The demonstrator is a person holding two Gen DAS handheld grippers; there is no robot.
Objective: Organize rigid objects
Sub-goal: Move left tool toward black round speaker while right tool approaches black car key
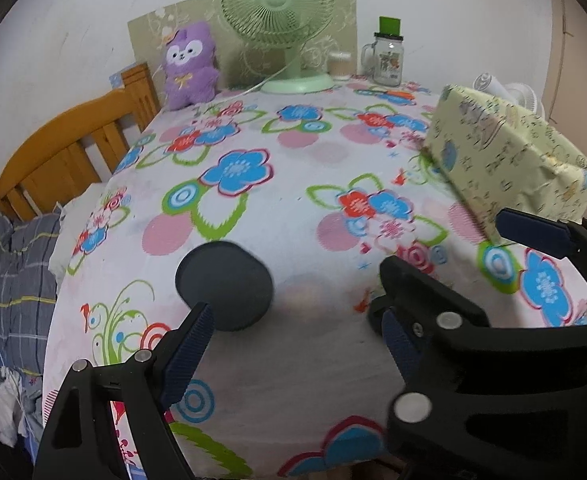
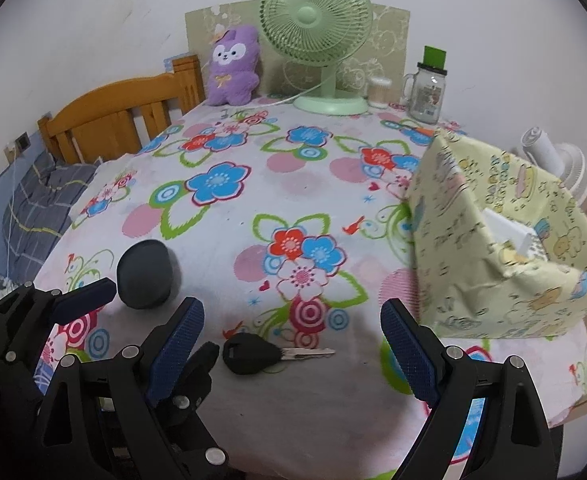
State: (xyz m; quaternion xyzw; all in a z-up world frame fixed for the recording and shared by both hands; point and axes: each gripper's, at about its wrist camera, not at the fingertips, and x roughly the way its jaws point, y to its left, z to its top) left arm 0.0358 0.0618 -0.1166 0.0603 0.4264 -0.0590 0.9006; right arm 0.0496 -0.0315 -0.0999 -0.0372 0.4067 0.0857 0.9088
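I hold both hand-held grippers, left (image 1: 297,344) and right (image 2: 293,352), jaws apart and empty, the black plastic-headed metal key (image 2: 267,354) at the right one's 12 o'clock on the floral-clothed tabletop (image 2: 253,208) for easy pickup.

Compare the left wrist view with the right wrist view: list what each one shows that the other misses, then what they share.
Only the left wrist view: nothing of note that the right misses.
Only the right wrist view: the black key lying on the cloth, and white contents inside the patterned box.
Both: the dark round lid, the green fan, the purple plush, the glass jar, and both grippers, left and right, open and empty.
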